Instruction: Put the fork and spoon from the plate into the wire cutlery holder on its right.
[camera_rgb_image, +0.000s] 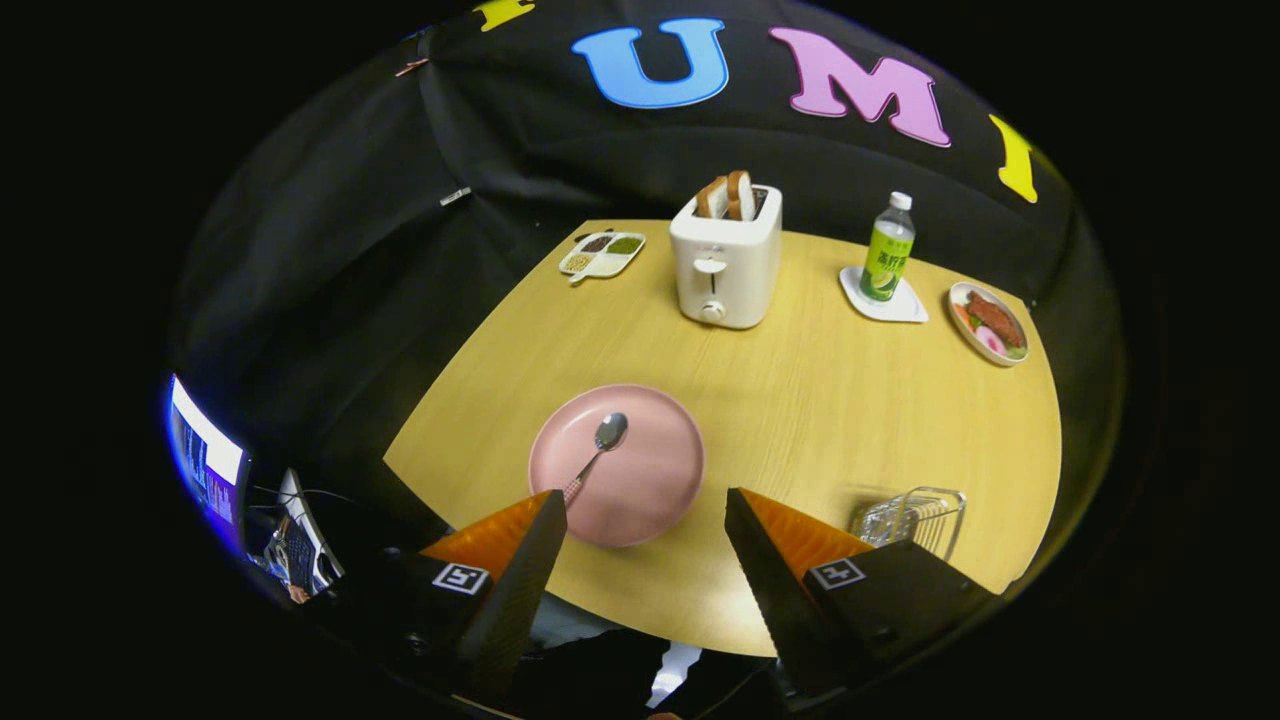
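Our gripper (645, 515) hangs above the surface (800, 420), fingers wide apart, holding nothing. Spoon (598, 450) lies on the pink plate (640, 490) just ahead, handle nearest the left finger. We see no fork there. Wire cutlery holder (915, 515) sits beside the right finger. Risk: the thin handle slips or the plate skids on closing. Toaster (727, 258) stands well beyond.

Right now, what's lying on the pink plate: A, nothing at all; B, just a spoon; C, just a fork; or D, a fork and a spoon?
B: a single spoon lies on the pink plate, its handle running toward the left finger of the open gripper; I can see no fork on the plate.
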